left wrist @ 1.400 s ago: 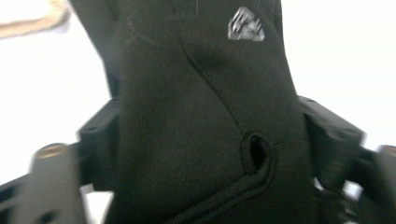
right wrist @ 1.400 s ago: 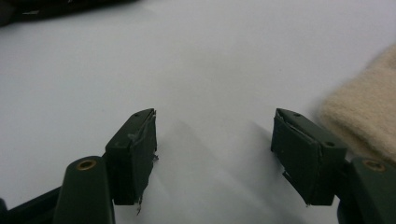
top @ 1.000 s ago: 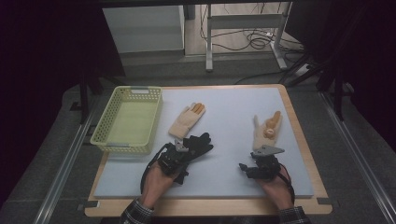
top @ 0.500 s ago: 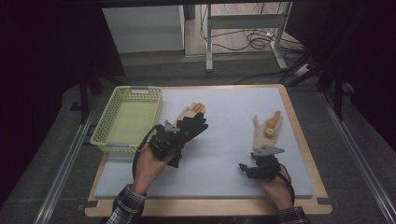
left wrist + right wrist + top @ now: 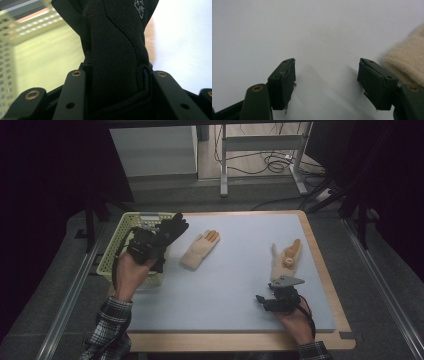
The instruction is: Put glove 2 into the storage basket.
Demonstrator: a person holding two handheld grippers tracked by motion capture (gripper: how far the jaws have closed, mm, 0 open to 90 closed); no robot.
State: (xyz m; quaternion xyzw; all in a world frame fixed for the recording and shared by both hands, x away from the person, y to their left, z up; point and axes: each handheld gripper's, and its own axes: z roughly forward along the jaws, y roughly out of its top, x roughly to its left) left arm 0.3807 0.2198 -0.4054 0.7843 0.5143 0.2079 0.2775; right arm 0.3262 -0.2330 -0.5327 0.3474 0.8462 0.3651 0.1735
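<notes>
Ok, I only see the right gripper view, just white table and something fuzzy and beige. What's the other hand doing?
Observer: The left hand-held gripper is shut on a black glove, up in the air at the yellow basket's rim.
Operator: What's my fuzzy thing?
Observer: A beige and orange glove, lying flat just beyond your open right hand-held gripper.
Operator: Any more gloves?
Observer: A second beige glove lies on the table, near the basket.
</notes>
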